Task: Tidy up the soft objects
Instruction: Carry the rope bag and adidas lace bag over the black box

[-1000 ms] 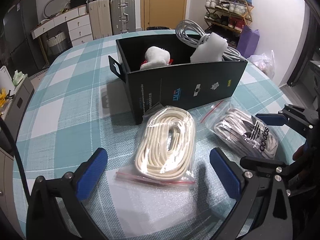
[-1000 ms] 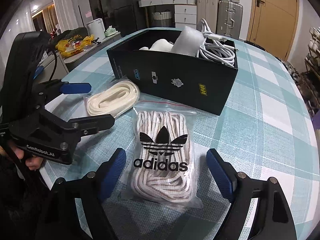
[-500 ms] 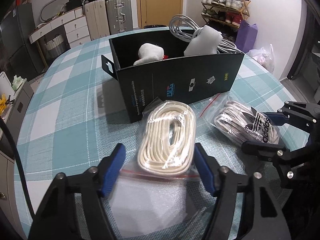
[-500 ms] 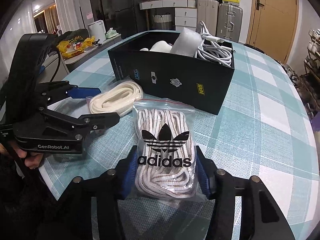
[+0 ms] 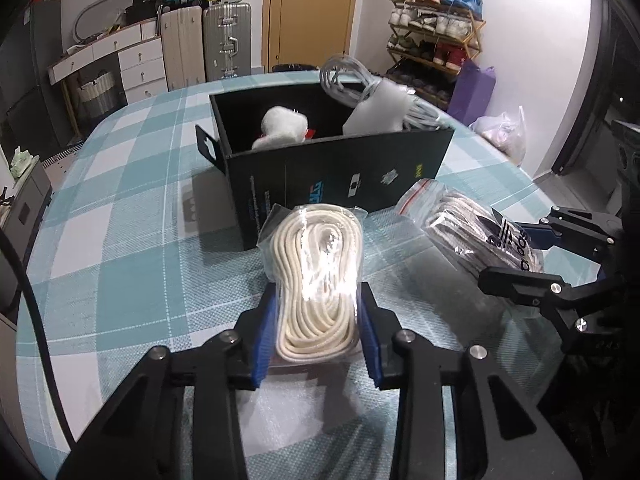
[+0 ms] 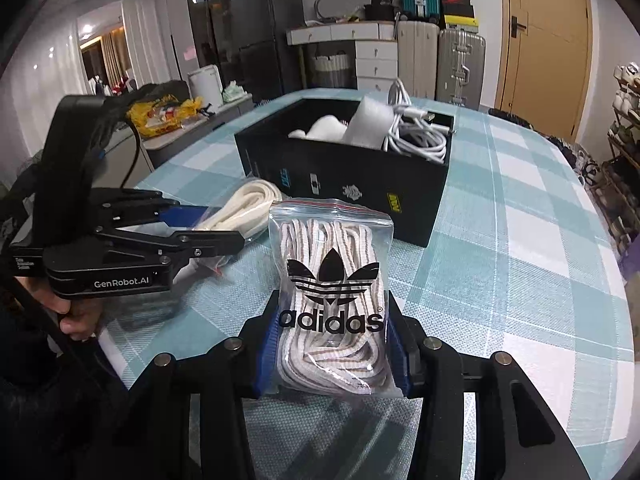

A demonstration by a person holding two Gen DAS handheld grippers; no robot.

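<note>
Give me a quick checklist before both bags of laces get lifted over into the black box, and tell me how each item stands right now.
1. Left hand-held gripper clamped on the bag of cream laces: ok, pads press both sides.
2. Right hand-held gripper on the adidas lace bag: ok, pads on both sides, jaws closing.
3. Both bags sealed: cannot tell.
4. Black box open on top: ok.
5. Free room inside the box: cannot tell; a white cable coil, a foam piece and a white plush already sit there.
6. Tablecloth between bags and box free of obstacles: ok.
</note>
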